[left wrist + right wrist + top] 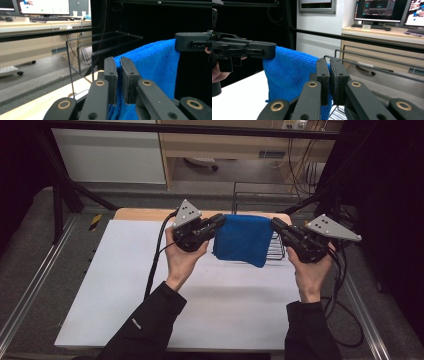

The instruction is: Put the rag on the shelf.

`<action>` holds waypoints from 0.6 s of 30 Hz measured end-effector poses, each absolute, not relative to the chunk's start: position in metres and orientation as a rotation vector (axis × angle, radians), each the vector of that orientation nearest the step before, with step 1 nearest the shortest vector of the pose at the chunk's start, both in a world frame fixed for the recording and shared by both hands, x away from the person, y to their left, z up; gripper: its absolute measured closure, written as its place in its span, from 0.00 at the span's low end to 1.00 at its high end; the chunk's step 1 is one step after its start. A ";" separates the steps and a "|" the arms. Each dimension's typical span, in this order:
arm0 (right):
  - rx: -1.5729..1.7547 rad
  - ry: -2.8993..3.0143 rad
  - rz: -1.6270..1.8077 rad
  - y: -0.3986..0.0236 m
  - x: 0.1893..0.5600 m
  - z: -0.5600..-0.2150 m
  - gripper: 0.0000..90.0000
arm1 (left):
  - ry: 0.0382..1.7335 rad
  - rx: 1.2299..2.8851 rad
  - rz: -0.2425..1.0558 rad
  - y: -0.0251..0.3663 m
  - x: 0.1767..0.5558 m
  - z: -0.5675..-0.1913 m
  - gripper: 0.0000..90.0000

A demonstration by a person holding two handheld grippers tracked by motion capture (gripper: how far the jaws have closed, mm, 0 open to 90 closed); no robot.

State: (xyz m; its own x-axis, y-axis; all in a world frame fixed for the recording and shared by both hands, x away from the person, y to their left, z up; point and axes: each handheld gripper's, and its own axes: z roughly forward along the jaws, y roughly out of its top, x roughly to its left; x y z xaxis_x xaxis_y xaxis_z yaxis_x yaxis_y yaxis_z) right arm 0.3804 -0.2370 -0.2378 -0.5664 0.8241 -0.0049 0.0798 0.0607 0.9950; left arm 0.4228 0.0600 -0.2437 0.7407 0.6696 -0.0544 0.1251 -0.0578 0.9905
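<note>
Both claws are clamped on the blue towel [243,239]: the left claw [218,222] pinches its left top corner and the right claw [275,225] its right top corner, jaws nearly together with cloth between them. Stretched between the two, the towel hangs folded and clear of the white table [150,295], near the table's far edge. Just behind and to its right stands a black wire rack [278,249], with its horizontal bars visible past the left claw [119,75] in the left gripper view.

As I judge it, the work is hanging the towel over that rack. Picking it up and spreading it by the corners looks done: the top edge is taut and roughly level, as the right gripper view shows past the right claw [329,75]. What remains is carrying it farther over a rack bar, lowering until it drapes, then opening both claws.
</note>
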 end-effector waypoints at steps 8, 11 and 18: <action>0.909 1.682 1.548 -0.251 0.384 -0.218 0.96 | 0.632 1.566 0.516 0.043 0.434 -0.224 0.93; 0.910 1.662 1.544 -0.255 0.387 -0.211 0.96 | 0.628 1.556 0.521 0.037 0.438 -0.217 0.93; 0.911 1.628 1.528 -0.262 0.392 -0.195 0.96 | 0.614 1.526 0.535 0.026 0.446 -0.203 0.93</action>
State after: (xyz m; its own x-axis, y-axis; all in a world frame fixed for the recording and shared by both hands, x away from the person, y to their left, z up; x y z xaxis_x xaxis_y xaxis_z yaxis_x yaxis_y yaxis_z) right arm 0.3918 -0.2624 -0.1952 -0.4963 0.8675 -0.0326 0.0224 0.0504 0.9985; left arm 0.4463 0.0259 -0.2030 0.7431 0.6683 -0.0348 0.0574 -0.0118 0.9983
